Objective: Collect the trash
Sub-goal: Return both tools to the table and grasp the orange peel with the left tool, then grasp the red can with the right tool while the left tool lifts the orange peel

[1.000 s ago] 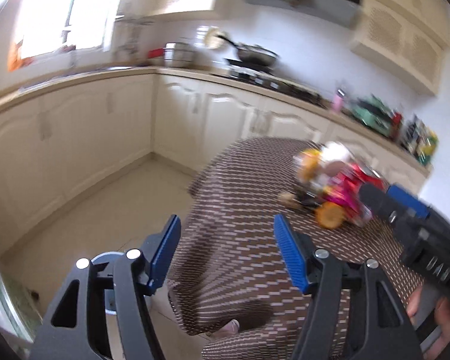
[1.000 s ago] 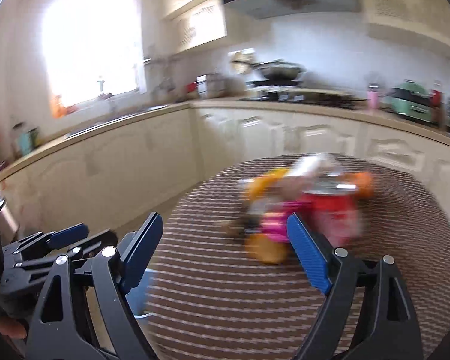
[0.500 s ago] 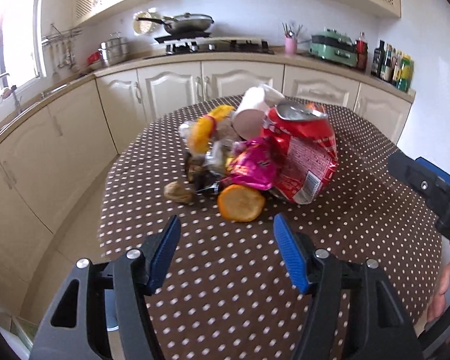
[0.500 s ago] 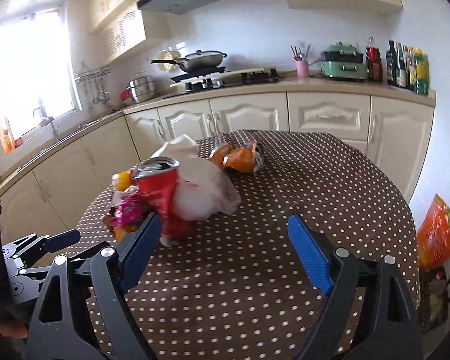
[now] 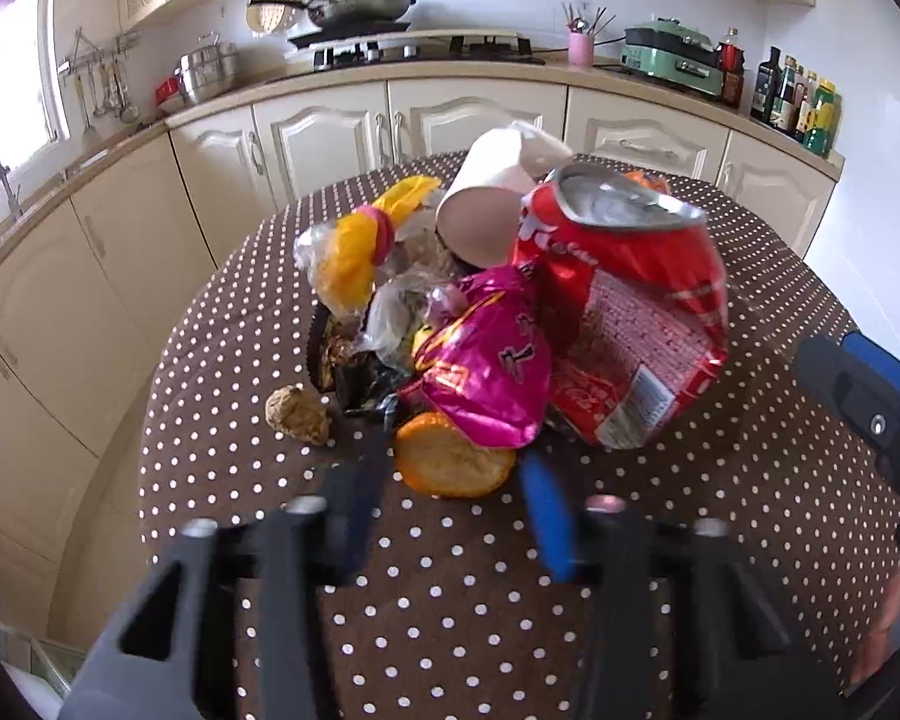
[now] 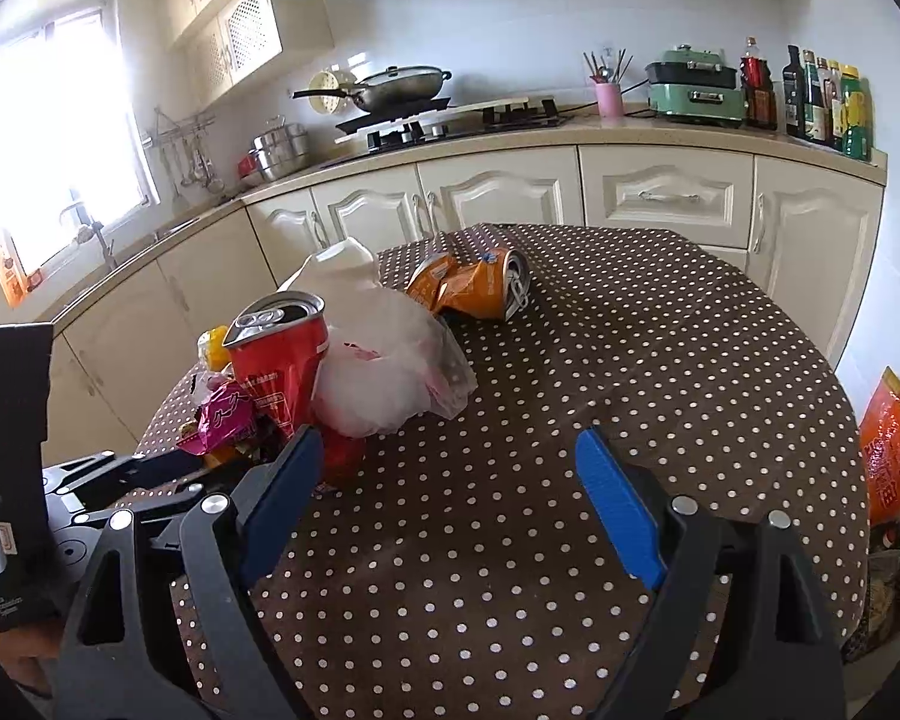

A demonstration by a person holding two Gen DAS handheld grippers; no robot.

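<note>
A trash pile lies on the round dotted table: a crushed red can, a white paper cup, a magenta wrapper, a yellow wrapper, an orange peel and a brown lump. My left gripper is open, its fingers either side of the orange peel, close to it. My right gripper is open and empty over bare table, right of the red can. A white plastic bag and a crushed orange can lie behind it.
Cream kitchen cabinets and a counter with a stove, wok and bottles curve behind the table. An orange bag hangs past the table's right edge. The right gripper's body shows at the right of the left wrist view.
Both grippers have swung from the cabinets toward the table and moved in on the trash pile. The left gripper's jaws now flank the orange peel and stand narrower.
</note>
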